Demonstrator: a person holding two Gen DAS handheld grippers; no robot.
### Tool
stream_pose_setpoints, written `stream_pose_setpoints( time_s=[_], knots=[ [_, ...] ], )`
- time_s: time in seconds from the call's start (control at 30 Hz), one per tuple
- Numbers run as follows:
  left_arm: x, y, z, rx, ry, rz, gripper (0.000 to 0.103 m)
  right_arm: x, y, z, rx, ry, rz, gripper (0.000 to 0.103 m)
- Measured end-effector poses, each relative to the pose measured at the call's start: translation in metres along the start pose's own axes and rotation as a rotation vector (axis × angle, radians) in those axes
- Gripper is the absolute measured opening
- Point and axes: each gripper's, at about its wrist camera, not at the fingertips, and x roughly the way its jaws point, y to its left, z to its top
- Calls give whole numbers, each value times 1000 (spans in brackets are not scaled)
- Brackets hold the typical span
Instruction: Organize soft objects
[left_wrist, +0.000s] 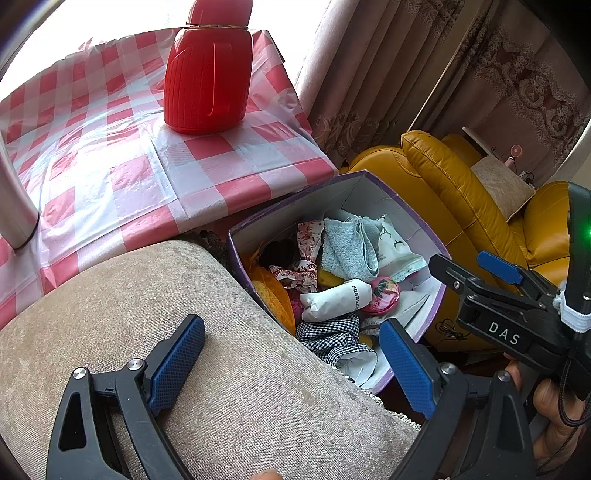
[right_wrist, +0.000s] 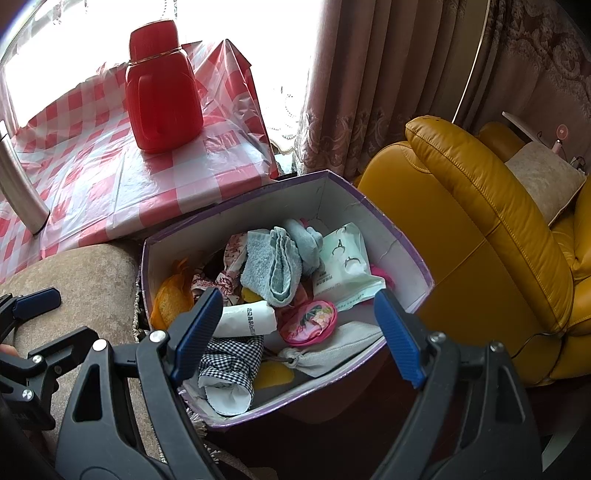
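Two claws hung above the scene, both with jaws spread wide and nothing between them. The right claw (right_wrist: 295, 332) stood directly over the near edge of the box (right_wrist: 236, 206), pointing steeply down into it, so the soft things lay straight ahead of and below its pads. The left claw (left_wrist: 291, 363) hovered over the beige cushion (left_wrist: 147, 314) just beside the box's left wall, with only its right pad reaching above the box's near corner.

By my reading the right claw was the nearer one for any pick from the box. Closest to it, at the near wall, lay the checked cloth (right_wrist: 232, 358), its long axis running from the near edge up toward the box's middle, roughly in line with the claw's pointing direction. Just beyond it the white roll (right_wrist: 245, 319) lay crosswise, left to right, parallel to the line between the pads, so a grasp there would probably call for a turn of the wrist. Beside the roll sat the pink round pouch (right_wrist: 308, 321), and nearer the right wall the grey drawstring bag (right_wrist: 332, 347). Farther in, toward the far wall, the folded blue towel (right_wrist: 273, 266) leaned with its folds running near to far, next to the pale wipes packet (right_wrist: 343, 266).
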Motion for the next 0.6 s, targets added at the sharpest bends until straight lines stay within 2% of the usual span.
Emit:
stream_pose_setpoints(
  time_s=[0.6],
  knots=[
    [0, 0, 0, 0, -1, 0, 96, 0, 1, -2, 1, 4, 3, 86]
  ],
)
